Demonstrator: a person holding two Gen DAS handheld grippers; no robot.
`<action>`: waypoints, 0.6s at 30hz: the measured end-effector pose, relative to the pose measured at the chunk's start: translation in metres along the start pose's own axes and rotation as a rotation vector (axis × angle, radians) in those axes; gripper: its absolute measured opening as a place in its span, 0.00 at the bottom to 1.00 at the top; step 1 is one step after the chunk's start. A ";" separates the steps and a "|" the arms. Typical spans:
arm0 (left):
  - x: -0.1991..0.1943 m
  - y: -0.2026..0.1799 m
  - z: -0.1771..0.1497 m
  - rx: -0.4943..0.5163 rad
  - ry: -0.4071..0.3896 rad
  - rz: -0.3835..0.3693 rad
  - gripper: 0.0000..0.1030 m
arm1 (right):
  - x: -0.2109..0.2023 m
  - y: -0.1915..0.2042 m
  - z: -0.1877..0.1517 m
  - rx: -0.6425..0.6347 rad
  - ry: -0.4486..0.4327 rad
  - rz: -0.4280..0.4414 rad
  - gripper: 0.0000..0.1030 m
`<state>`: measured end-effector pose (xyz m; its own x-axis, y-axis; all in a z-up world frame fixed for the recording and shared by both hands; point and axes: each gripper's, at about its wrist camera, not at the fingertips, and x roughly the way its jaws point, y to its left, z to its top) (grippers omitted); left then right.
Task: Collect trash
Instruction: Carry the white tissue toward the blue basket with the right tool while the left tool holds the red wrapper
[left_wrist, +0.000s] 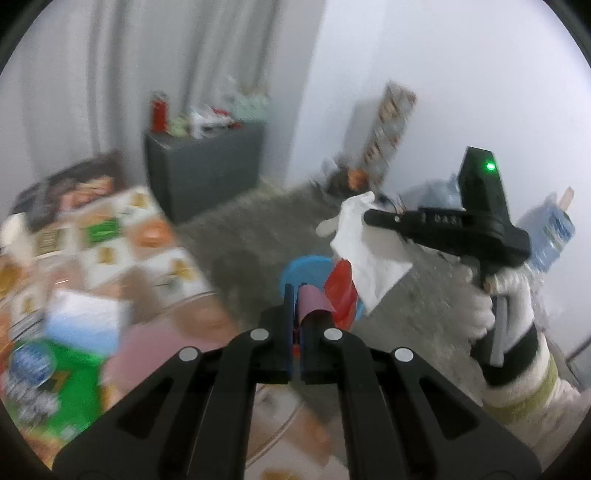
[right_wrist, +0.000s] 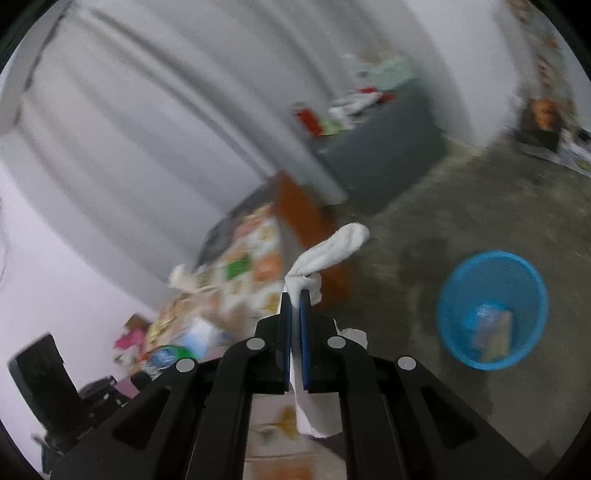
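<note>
One blue basket (right_wrist: 493, 284) on grey floor (right_wrist: 424, 229), blurred scraps inside, unidentifiable. Left gripper (left_wrist: 297, 295) fingers pinching pink-and-red wrapper (left_wrist: 314, 301) above basket. Right gripper (right_wrist: 295, 299) fingers clamped on white tissue (right_wrist: 328, 251), left of basket, in air.

Left gripper (left_wrist: 297, 295): matt black plastic, blue pads, clamped on thin pink and glossy red wrapper (left_wrist: 338, 295). Right gripper (right_wrist: 295, 299): same matt plastic, pinching soft white tissue (right_wrist: 332, 251), creased, paper-like. Bin (right_wrist: 491, 310), right of frame: blue plastic mesh. Floor (right_wrist: 424, 229): rough, dull grey, concrete-like. Cabinet (left_wrist: 203, 170), upper centre: smooth matt grey. Hand (left_wrist: 491, 306), right edge: white knitted cloth glove. Tablecloth (left_wrist: 110, 236), left: printed; material unclear through blur.
</note>
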<state>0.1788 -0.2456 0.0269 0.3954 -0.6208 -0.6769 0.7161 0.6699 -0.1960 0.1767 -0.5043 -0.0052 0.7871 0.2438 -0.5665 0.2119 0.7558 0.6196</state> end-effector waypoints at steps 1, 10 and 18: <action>0.024 -0.008 0.008 0.006 0.037 -0.014 0.00 | 0.000 -0.013 0.000 0.015 -0.003 -0.035 0.05; 0.222 -0.068 0.038 0.119 0.271 0.015 0.01 | 0.035 -0.135 0.004 0.185 0.043 -0.226 0.05; 0.331 -0.074 0.038 0.054 0.289 0.121 0.42 | 0.095 -0.218 0.010 0.280 0.117 -0.370 0.43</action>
<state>0.2788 -0.5162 -0.1555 0.3053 -0.3908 -0.8684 0.7066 0.7043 -0.0685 0.2111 -0.6520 -0.1891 0.5621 0.0683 -0.8243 0.6265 0.6155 0.4782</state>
